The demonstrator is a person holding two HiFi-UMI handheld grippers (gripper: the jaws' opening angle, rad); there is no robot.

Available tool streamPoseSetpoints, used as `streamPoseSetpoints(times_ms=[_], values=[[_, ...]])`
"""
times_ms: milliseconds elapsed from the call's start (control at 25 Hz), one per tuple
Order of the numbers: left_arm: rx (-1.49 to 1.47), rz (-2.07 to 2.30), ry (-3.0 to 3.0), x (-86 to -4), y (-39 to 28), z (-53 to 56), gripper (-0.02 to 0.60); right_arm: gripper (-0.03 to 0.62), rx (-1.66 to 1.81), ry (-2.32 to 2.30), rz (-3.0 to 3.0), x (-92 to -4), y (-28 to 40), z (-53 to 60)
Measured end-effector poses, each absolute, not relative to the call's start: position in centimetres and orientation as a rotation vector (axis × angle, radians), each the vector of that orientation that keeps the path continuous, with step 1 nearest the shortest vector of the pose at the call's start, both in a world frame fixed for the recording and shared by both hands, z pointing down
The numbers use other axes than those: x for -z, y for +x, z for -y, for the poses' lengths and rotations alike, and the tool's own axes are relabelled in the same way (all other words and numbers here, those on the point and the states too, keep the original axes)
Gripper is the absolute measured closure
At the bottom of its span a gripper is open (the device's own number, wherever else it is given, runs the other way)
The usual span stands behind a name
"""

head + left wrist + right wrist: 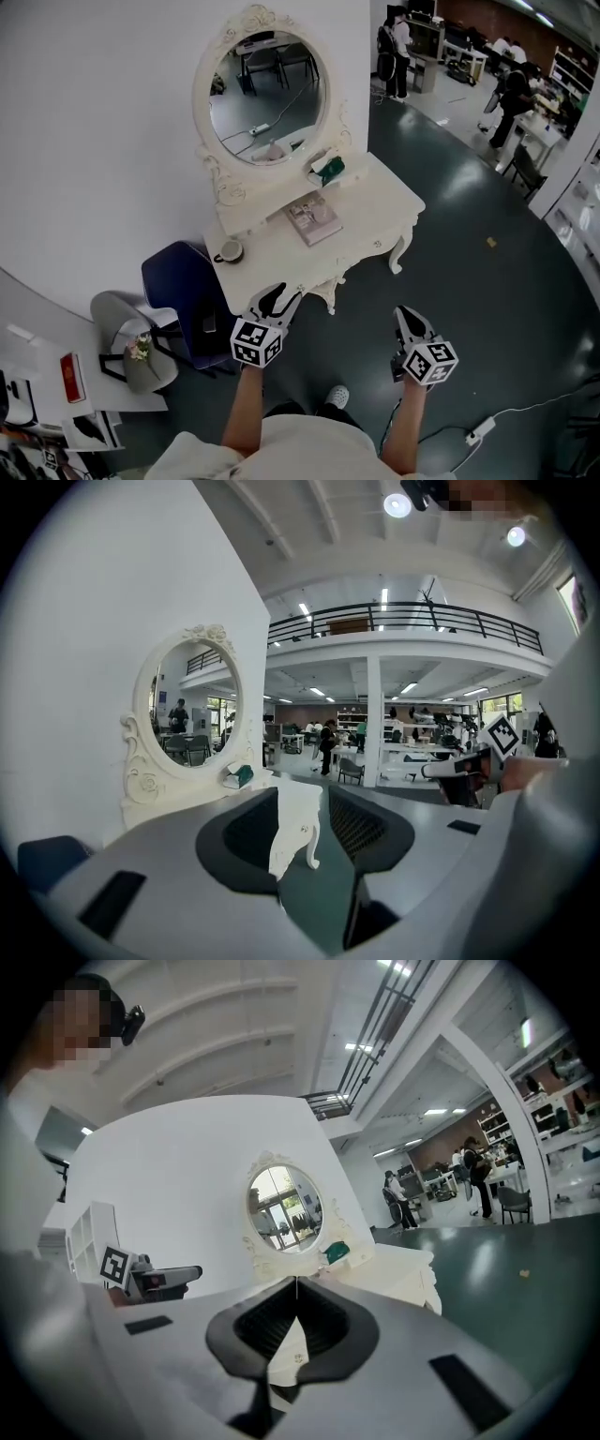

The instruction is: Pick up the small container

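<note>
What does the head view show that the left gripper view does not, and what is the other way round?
Only the head view: the small dark container at the left end of the dressing table, and a pinkish flat box on its top.
Only the left gripper view: a railed balcony and ceiling lights.
Both: the oval mirror, a green item just below it, and the right gripper.
</note>
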State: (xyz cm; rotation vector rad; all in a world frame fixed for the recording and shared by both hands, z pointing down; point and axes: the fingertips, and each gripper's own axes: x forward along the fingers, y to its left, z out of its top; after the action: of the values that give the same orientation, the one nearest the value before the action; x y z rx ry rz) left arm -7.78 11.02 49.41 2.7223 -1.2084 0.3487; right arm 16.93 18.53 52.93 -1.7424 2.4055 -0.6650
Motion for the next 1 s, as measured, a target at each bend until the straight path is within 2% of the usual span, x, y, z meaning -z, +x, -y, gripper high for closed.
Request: streamPoseSetpoints(times_ms=[560, 1000], values=[[-0.335, 1.166, 2.718, -50.8, -3.5, -5.5, 0.414, 0.577, 0.725, -1.797, -2.305, -55.7, 21.8, -16.7], [-0.268, 1.086, 2.747, -53.3, -1.9, 7.5, 0.414, 0.577, 0.732, -1.88, -2.309, -57.9, 22.9, -7.1]])
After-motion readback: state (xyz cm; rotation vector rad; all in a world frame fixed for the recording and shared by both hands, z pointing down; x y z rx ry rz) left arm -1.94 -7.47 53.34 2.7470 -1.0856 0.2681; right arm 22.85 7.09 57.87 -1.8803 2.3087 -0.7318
